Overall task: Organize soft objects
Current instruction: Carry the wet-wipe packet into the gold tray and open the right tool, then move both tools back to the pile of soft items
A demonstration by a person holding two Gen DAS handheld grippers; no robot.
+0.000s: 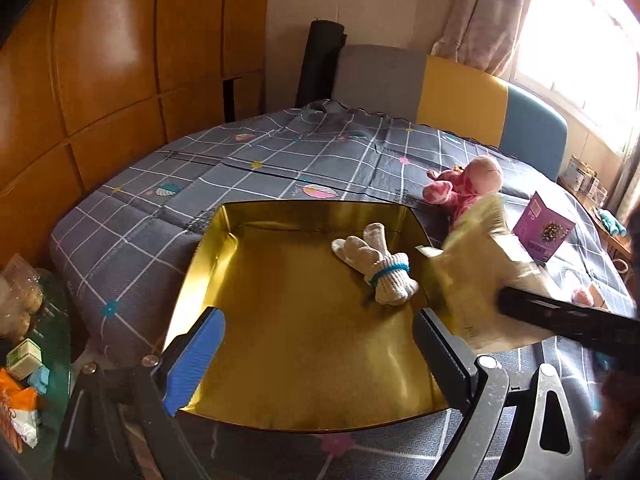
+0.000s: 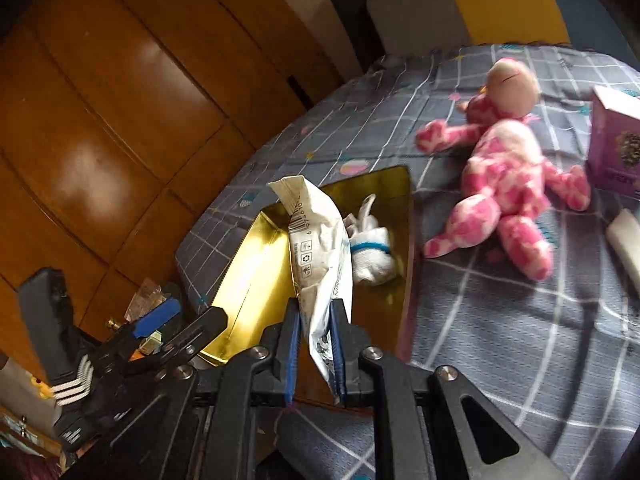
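Observation:
A gold tray lies on the grey checked bedspread; it also shows in the right wrist view. A rolled white sock bundle with a blue band lies inside it. My left gripper is open and empty over the tray's near edge. My right gripper is shut on a white soft packet, held above the tray's right side; the packet shows blurred in the left wrist view. A pink and white plush toy lies on the bed right of the tray.
A purple box stands on the bed to the right. A white flat object lies near it. Wooden wardrobe doors are on the left. A side table with clutter stands at lower left.

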